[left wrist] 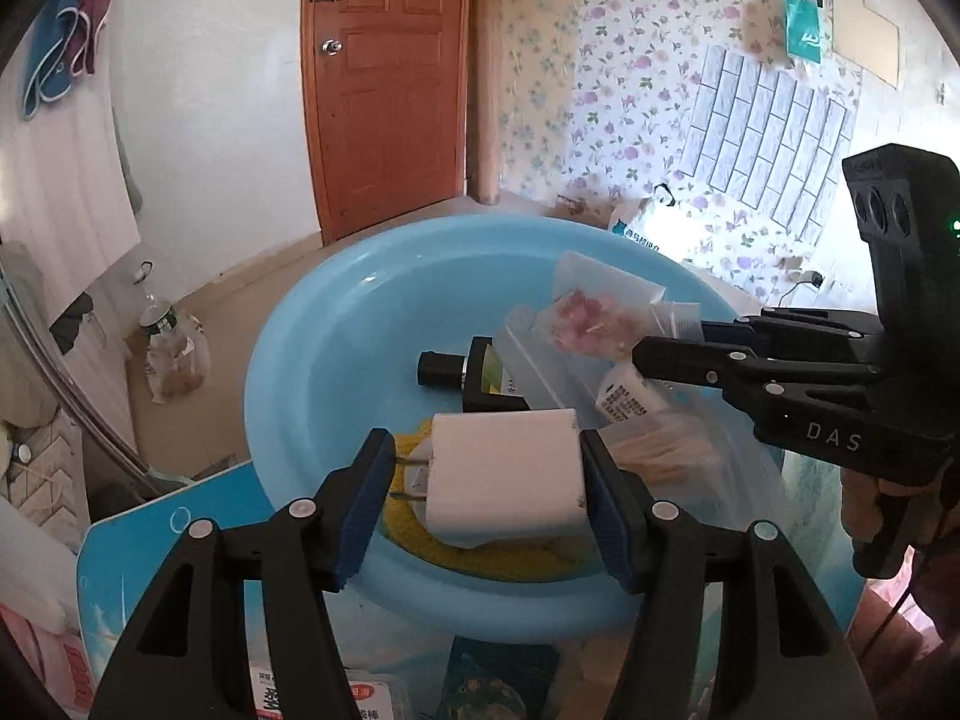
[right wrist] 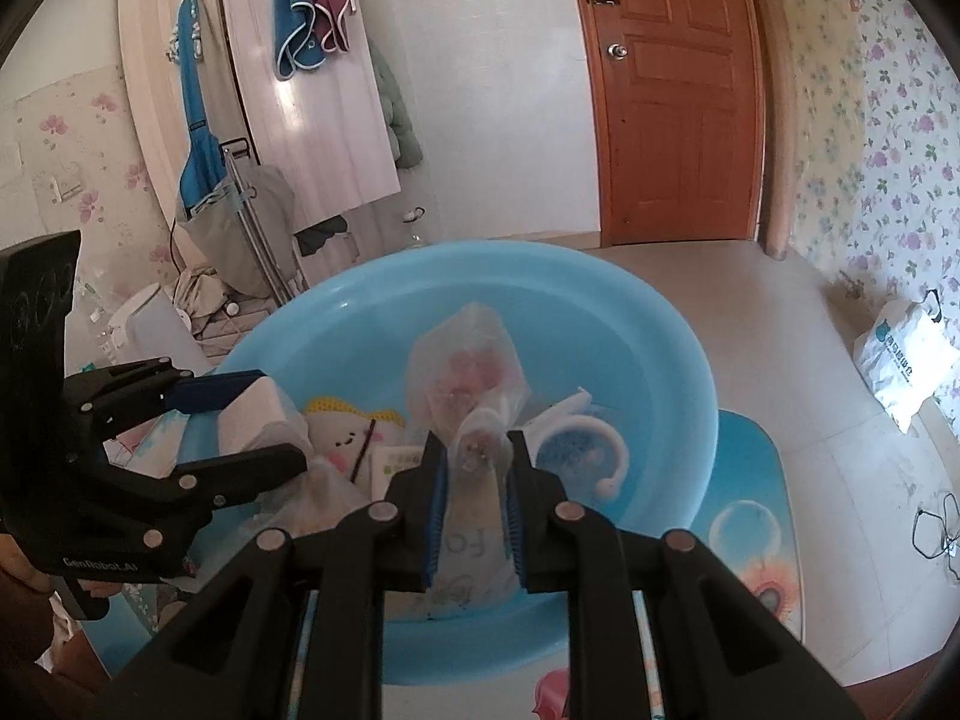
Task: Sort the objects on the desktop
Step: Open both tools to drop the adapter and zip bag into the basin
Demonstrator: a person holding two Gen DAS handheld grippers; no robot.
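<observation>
A light blue basin [left wrist: 312, 324] stands on a blue patterned table mat [left wrist: 138, 552]. My left gripper [left wrist: 489, 474] is shut on a white charger plug [left wrist: 504, 468], held over the basin's near side with its prongs pointing left. My right gripper [right wrist: 477, 480] is shut on a clear plastic bag [right wrist: 462, 372] with small pink pieces inside, held over the basin [right wrist: 660, 312]. In the left wrist view the right gripper [left wrist: 672, 339] comes in from the right with that bag [left wrist: 594, 312]. The right wrist view shows the left gripper [right wrist: 252, 426] and charger [right wrist: 252, 414] at the left.
In the basin lie a black bottle [left wrist: 474, 375], a white tube [left wrist: 630, 396], a yellow knitted toy [right wrist: 348, 432], a bag of swabs [left wrist: 660, 450] and a white and blue round piece [right wrist: 576, 444]. Packets [left wrist: 336, 696] lie on the near table edge. A white bag [right wrist: 906, 354] sits on the floor.
</observation>
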